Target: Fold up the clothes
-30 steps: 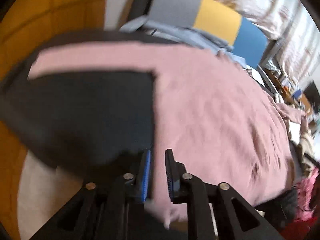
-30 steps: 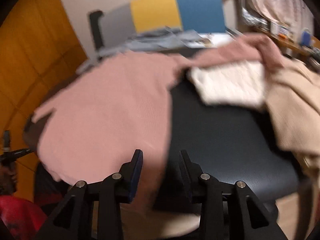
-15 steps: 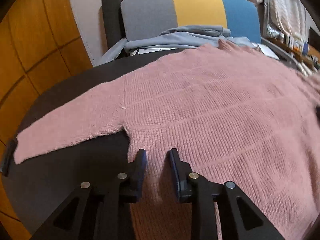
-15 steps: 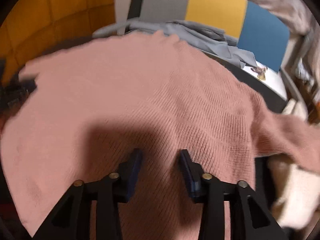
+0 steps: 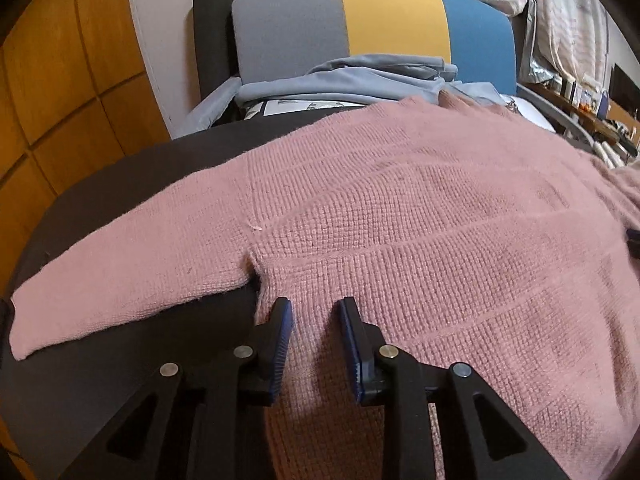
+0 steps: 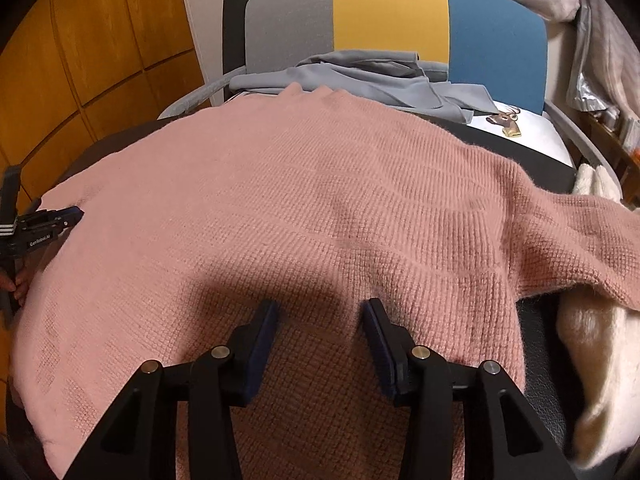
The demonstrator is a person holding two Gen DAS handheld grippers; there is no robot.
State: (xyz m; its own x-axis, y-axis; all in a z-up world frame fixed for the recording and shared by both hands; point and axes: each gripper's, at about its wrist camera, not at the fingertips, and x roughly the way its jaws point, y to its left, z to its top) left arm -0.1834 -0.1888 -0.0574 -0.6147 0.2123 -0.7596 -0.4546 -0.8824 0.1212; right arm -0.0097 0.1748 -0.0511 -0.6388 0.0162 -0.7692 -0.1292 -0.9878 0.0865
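A pink knit sweater (image 5: 420, 232) lies spread flat on a dark round table (image 5: 100, 380), one sleeve (image 5: 120, 264) stretched to the left. It also fills the right wrist view (image 6: 300, 208), where the other sleeve (image 6: 580, 236) trails off to the right. My left gripper (image 5: 316, 312) is open and empty, just above the sweater's body near the left armpit. My right gripper (image 6: 320, 312) is open and empty above the sweater's lower body. The left gripper also shows in the right wrist view (image 6: 60, 216) at the sweater's left edge.
A chair with a grey, yellow and blue back (image 6: 392, 16) stands behind the table, with grey-blue clothes (image 6: 360, 76) piled on its seat. A cream fluffy garment (image 6: 592, 360) lies at the right. Wooden panels (image 5: 60, 92) are on the left.
Both grippers swung over the sweater and settled; the views went from blurred to steady. The sweater now lies flat with its left sleeve laid out. The left gripper's jaws opened wider.
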